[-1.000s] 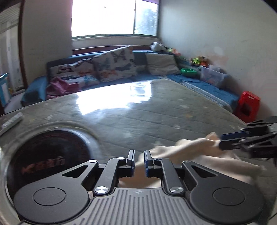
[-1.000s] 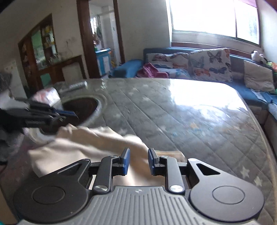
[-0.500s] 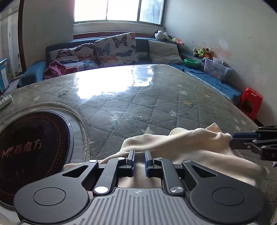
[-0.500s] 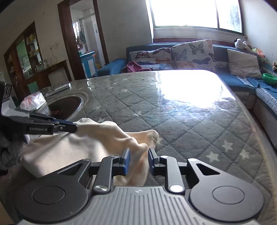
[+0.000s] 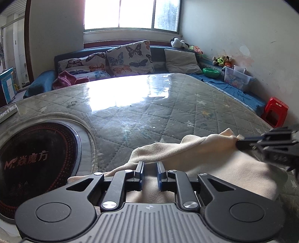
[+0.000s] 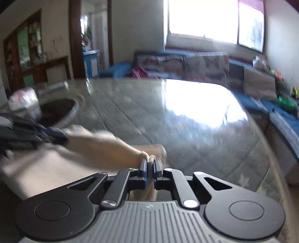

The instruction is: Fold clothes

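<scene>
Quilted table [image 5: 186,104] under glass was seen sharp in L wrist view, blurred in R view. Doorway and cabinet [image 6: 35,61] were shown only by R view; red stool [image 5: 274,113] and clear bin [image 5: 236,78] holding toys only by L. Cream garment [image 5: 214,158], rumpled, lay on near table edge. Left gripper [image 5: 149,172] was seen parted over cloth. Right gripper [image 6: 149,172] was clamped on a cloth fold.

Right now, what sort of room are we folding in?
Most likely a home living room: a blue sofa with butterfly cushions under the window, stuffed toys beside it, and a quilt-covered table.
</scene>
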A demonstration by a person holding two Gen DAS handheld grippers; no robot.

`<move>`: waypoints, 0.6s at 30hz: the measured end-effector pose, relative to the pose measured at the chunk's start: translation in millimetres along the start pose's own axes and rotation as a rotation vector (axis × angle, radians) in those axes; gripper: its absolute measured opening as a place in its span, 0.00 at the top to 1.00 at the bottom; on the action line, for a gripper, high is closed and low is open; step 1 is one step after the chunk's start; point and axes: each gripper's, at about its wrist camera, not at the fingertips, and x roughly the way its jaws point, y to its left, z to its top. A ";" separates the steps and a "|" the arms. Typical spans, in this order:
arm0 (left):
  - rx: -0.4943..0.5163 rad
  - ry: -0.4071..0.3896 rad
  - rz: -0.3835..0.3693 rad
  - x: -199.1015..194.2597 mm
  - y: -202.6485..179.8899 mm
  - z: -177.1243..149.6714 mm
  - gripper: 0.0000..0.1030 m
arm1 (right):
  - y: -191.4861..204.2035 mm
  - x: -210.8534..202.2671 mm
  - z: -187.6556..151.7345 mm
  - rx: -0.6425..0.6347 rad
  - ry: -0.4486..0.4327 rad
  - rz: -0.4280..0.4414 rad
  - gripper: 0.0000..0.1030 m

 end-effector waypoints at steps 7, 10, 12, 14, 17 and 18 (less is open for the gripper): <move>-0.032 -0.009 -0.029 -6.9 -7.9 9.9 0.77 | -3.4 -14.9 17.3 0.029 -0.039 0.056 0.90; -0.034 -0.015 -0.068 -4.5 -16.3 15.8 0.78 | 6.0 -13.1 27.1 0.013 -0.034 0.125 0.90; -0.029 -0.008 -0.070 1.6 -19.3 18.8 0.78 | 13.1 -0.3 30.9 0.002 -0.009 0.156 0.90; -0.034 0.000 -0.065 8.8 -18.6 20.2 0.78 | 19.4 13.3 33.0 -0.009 0.015 0.174 0.90; -0.053 0.016 -0.060 19.2 -14.0 21.2 0.77 | 22.3 27.7 32.3 -0.024 0.049 0.164 0.90; -0.061 0.020 -0.060 21.6 -12.7 21.2 0.76 | 23.3 32.5 32.1 -0.029 0.061 0.160 0.90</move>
